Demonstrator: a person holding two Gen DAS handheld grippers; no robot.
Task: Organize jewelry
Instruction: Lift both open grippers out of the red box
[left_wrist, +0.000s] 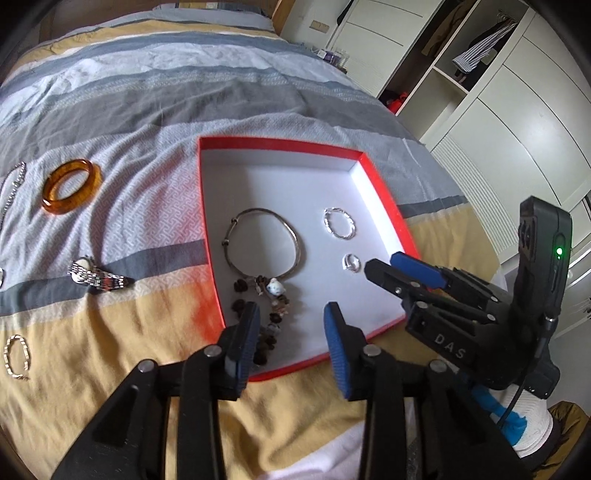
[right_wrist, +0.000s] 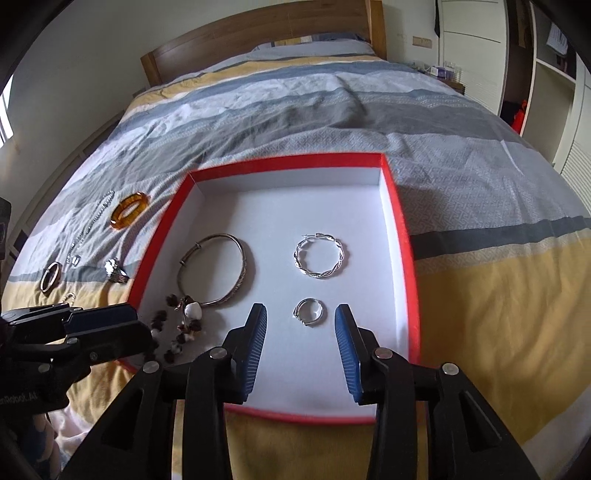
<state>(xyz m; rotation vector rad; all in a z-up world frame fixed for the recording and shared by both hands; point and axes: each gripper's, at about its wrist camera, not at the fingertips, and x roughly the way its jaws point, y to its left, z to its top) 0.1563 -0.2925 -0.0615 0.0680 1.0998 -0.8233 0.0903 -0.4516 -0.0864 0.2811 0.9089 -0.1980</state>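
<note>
A red-rimmed box (left_wrist: 384, 192) (right_wrist: 400, 229) with a white floor lies on the bed. In it lie a silver bangle (left_wrist: 266, 243) (right_wrist: 214, 271), a twisted silver hoop (left_wrist: 339, 223) (right_wrist: 320, 256), a small silver ring (left_wrist: 351, 263) (right_wrist: 309, 312) and a beaded bracelet (left_wrist: 271, 314) (right_wrist: 181, 325). My left gripper (left_wrist: 291, 317) is open and empty over the box's near left corner, above the beads. My right gripper (right_wrist: 301, 317) is open and empty, its fingers either side of the ring.
On the striped bedspread left of the box lie an amber bangle (left_wrist: 72, 186) (right_wrist: 129, 210), a metal watch (left_wrist: 98, 278) (right_wrist: 116, 273), a gold chain bracelet (left_wrist: 16, 356), a silver chain (right_wrist: 92, 229) and another bangle (right_wrist: 50, 277). White wardrobes (left_wrist: 517, 110) stand to the right.
</note>
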